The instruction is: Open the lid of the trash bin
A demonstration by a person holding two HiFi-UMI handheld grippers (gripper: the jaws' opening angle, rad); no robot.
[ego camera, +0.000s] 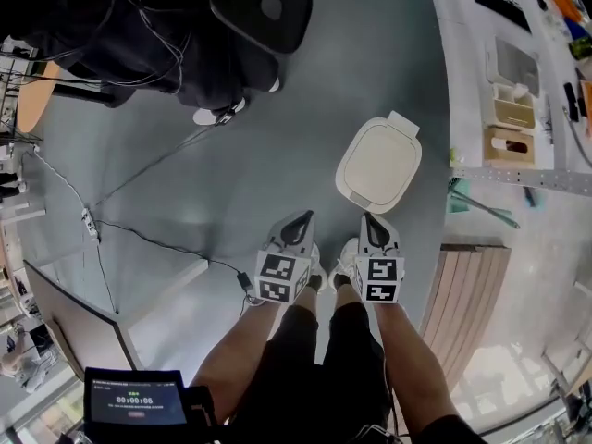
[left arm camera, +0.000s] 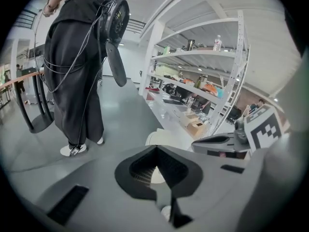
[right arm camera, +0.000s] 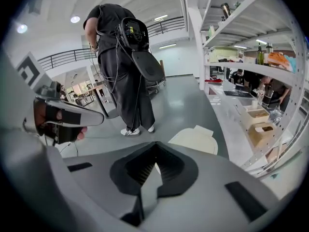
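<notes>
The trash bin (ego camera: pixel 379 165) stands on the grey floor just ahead of my feet, cream-white, its lid down and flat. My left gripper (ego camera: pixel 300 220) hovers short of the bin's near left side, jaws together, holding nothing. Over the bin's near edge my right gripper (ego camera: pixel 372 221) points at the lid, also shut and empty. In the left gripper view the bin (left arm camera: pixel 155 137) peeks out behind the closed left gripper (left arm camera: pixel 155 150). The right gripper view shows the lid (right arm camera: pixel 195 139) beyond the closed right gripper (right arm camera: pixel 154 148), not touching it.
A person in black (ego camera: pixel 185 54) with cabled gear stands beyond the bin to the left. Cables (ego camera: pixel 139 229) trail over the floor at left. White shelving with boxes (ego camera: pixel 513 109) runs along the right, a slatted panel (ego camera: pixel 467 294) below it. A screen (ego camera: pixel 134 405) sits at bottom left.
</notes>
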